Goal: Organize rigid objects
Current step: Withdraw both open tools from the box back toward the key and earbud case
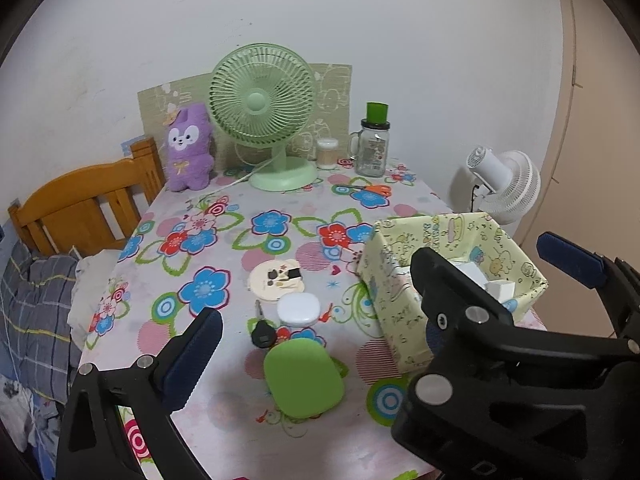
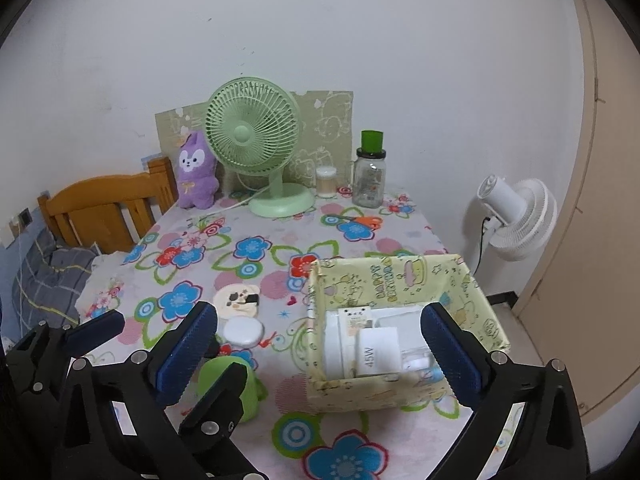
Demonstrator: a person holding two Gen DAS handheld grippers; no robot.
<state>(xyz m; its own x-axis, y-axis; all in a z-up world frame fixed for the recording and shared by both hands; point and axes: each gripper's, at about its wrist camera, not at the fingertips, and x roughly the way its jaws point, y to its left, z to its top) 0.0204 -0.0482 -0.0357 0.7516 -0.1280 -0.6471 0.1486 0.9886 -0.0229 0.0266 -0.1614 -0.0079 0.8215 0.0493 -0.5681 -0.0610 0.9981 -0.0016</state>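
On the flowered tablecloth lie a green rounded case [image 1: 304, 376], a white rounded case [image 1: 299, 309], a black key [image 1: 263, 334] and a round cream disc with a cartoon face [image 1: 276, 280]. My left gripper [image 1: 320, 320] hovers open above them and holds nothing. To the right stands a yellow cartoon-paper box [image 2: 400, 280] with white chargers [image 2: 376, 356] inside. My right gripper [image 2: 320, 312] is open over the box's near side, with nothing gripped. In the right wrist view one of the left gripper's fingers [image 2: 220, 400] partly hides the green case [image 2: 252, 394].
At the back stand a green desk fan [image 1: 262, 120], a purple plush [image 1: 188, 152], a small swab jar [image 1: 327, 154] and a glass jar with a green lid [image 1: 372, 148]. Orange scissors [image 1: 372, 189] lie near them. A wooden headboard [image 1: 80, 208] is left, a white fan [image 1: 504, 184] right.
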